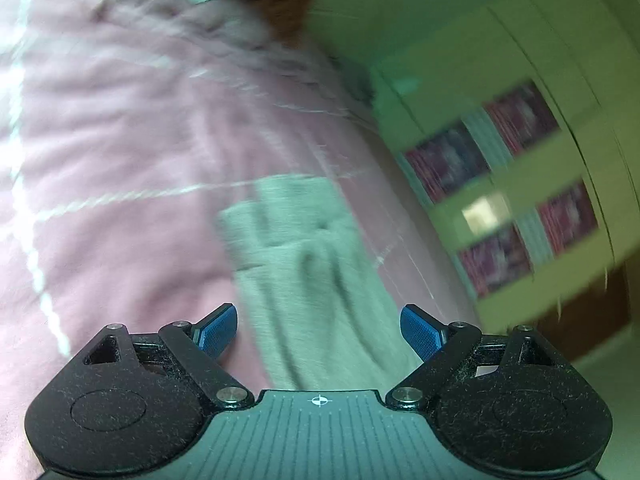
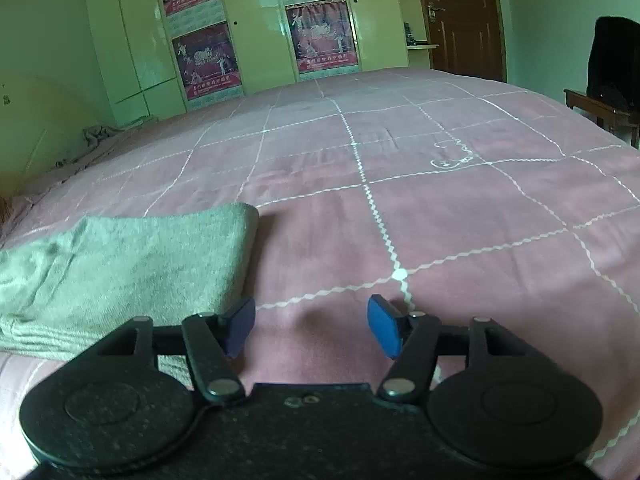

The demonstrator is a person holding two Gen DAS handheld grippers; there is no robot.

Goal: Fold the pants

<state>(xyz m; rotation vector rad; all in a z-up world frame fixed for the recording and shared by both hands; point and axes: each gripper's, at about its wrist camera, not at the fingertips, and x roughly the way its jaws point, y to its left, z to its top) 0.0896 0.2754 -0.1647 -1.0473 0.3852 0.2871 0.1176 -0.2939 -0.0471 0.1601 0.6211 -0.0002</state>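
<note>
Pants (image 2: 120, 264) folded on bed (image 2: 440, 220); left gripper (image 1: 319, 330), right gripper (image 2: 311, 328) both released.

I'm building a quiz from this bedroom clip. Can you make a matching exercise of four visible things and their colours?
Things:
1. pants
2. bedspread
3. door
4. pads of the right gripper

Colours:
A. blue
B. pink with white lines
C. grey-green
D. dark brown

Pairs: 1-C, 2-B, 3-D, 4-A
</note>
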